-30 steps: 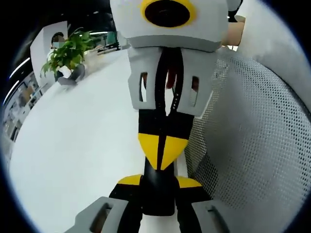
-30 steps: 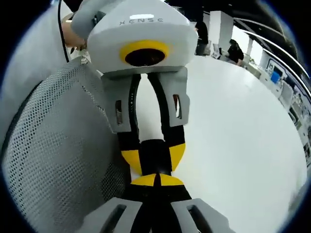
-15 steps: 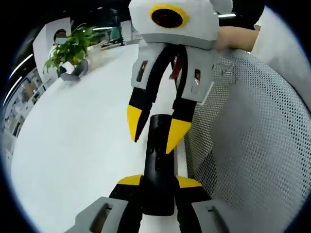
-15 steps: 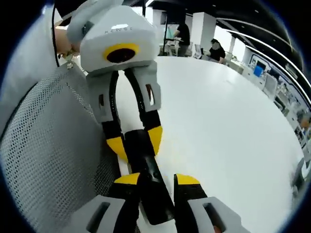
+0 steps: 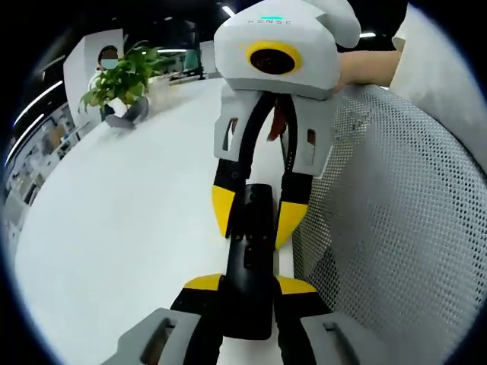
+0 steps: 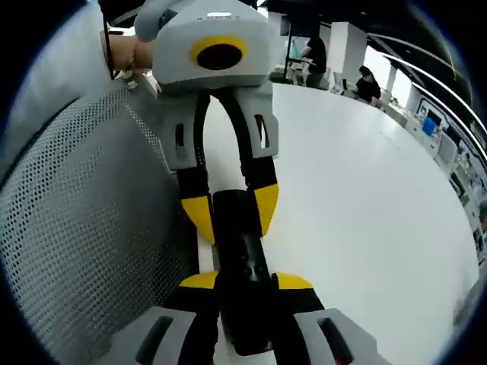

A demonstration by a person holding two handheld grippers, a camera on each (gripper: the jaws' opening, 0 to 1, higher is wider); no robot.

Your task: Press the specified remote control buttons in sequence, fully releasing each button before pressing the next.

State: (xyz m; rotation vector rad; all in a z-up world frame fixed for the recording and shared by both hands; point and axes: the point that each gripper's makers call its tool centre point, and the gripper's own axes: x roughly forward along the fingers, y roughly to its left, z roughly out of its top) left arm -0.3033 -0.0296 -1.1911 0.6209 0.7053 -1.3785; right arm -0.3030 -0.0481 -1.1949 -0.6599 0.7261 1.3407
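Note:
A slim black remote control (image 5: 248,262) is held above the white table (image 5: 114,228), lengthwise between two grippers that face each other. My left gripper (image 5: 249,284) is shut on its near end, the yellow tips tight against both sides. My right gripper (image 5: 257,215) comes in from the top of the left gripper view, open, with its yellow fingertips (image 5: 222,209) on either side of the remote's far end. In the right gripper view, the remote (image 6: 243,255) runs between the right gripper's (image 6: 246,281) own tips up to the left gripper (image 6: 230,211).
A grey mesh chair back (image 5: 396,228) stands close beside the grippers and appears again in the right gripper view (image 6: 76,228). A person's hand (image 5: 365,65) holds the right gripper. A potted plant (image 5: 118,76) sits at the table's far edge. People (image 6: 365,80) are at distant desks.
One second ago the right gripper's tips were shut together over the remote. It then opened and lifted off, and now its open jaws have come down around the remote's end. The left grip is unchanged.

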